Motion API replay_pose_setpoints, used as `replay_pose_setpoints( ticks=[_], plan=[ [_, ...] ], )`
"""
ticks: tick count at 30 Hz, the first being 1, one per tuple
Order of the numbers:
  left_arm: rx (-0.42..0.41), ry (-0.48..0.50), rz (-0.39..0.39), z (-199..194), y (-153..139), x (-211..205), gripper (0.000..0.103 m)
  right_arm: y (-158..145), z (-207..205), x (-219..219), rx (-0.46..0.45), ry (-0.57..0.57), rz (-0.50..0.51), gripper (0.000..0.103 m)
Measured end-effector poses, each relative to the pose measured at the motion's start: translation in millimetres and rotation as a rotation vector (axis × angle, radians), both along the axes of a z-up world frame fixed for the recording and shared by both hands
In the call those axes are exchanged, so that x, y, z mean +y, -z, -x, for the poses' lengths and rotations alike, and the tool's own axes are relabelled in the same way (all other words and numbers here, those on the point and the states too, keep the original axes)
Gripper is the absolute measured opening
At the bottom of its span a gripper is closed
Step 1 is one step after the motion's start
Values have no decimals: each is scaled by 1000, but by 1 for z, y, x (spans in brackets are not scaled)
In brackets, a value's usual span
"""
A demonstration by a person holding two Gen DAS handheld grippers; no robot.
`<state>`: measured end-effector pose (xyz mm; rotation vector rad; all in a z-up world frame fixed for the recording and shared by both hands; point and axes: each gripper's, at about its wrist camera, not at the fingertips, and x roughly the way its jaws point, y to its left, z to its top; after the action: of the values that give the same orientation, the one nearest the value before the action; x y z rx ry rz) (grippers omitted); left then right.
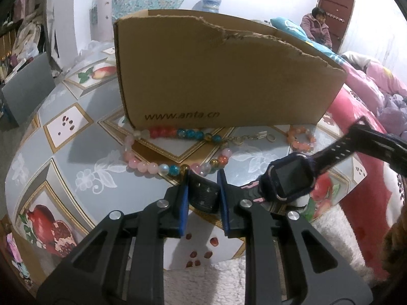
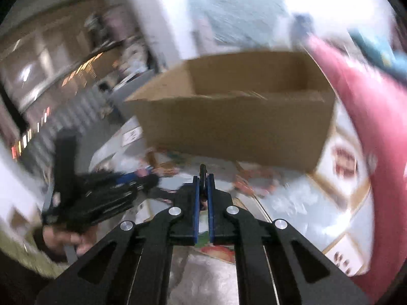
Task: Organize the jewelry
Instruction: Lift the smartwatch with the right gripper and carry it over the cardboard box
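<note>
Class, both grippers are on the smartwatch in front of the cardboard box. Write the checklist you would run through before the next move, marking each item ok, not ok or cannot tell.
1. Left gripper shut on one watch strap: ok.
2. Right gripper shut on the other strap end: ok.
3. Smartwatch lifted off the patterned tablecloth: ok.
4. Cardboard box open at the top: ok.
5. Box inside free of other items: cannot tell, its floor is hidden.
6. Beaded necklace and orange bracelet put away: not ok, both lie on the tablecloth.
</note>
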<state>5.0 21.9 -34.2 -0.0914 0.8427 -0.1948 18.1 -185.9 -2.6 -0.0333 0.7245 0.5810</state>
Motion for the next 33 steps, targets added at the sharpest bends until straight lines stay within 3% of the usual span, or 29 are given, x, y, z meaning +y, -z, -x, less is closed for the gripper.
replay_pose_setpoints(
  ticks=[6,9,13,15,17,20,27,29,30,31,33],
  plan=[
    [-30,18,36,5,-20,1,17,-17,-10,-29,36,23,-129,6],
    [-72,36,60,10,-47,4,17,-40,-10,-38,18,7,-186,6],
    [-122,56,190,2,-90,21,17,-73,-22,-41,-43,-17,-242,6],
    [-169,66,206,-12,-118,28,17,-99,-38,-44,-79,-37,-265,6],
    [-192,76,190,-30,-139,29,17,-117,-62,-46,-72,-55,-285,6],
    [-139,86,142,-79,-158,23,17,-126,-115,-43,-18,-51,-280,6],
    [108,96,12,-220,-134,8,18,-97,-238,-28,181,62,-160,6],
    [140,85,-40,-243,-124,4,26,-87,-263,-23,204,83,-106,6],
    [148,69,-72,-251,-119,3,37,-84,-269,-21,210,96,-85,7],
    [146,38,-116,-259,-115,3,41,-80,-277,-20,218,112,-60,7],
    [150,36,-137,-267,-109,3,51,-72,-284,-20,220,131,0,8]
  ],
)
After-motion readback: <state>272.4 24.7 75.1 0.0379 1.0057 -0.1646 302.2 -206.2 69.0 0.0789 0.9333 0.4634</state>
